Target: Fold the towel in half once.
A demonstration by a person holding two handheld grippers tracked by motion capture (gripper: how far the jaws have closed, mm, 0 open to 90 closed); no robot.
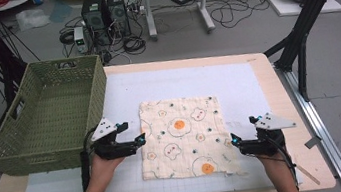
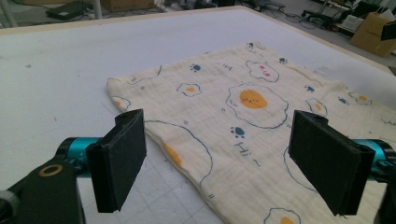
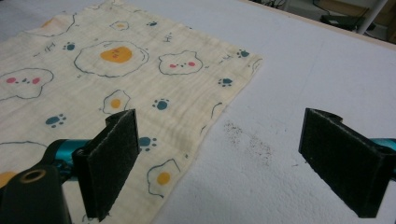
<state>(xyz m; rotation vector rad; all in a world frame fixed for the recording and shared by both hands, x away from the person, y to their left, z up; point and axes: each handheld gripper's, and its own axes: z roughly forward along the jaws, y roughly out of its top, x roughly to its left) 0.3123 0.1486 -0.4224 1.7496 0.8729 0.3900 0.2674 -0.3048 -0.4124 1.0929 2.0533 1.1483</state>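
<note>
My left claw (image 1: pixel 140 139), jaws spread wide, sits at the cloth's (image 1: pixel 183 137) left edge. My right claw (image 1: pixel 235 141), likewise spread, sits at the cloth's right edge.

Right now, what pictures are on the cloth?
Fried eggs, paw prints and little faces on cream cloth; clearest in the left gripper view.

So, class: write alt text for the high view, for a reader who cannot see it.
A cream cloth printed with fried eggs lies flat on a white mat on a wooden table. A person's hands hold the left gripper at its left edge and the right gripper at its right edge, both open. A green woven basket stands at the table's left.
</note>
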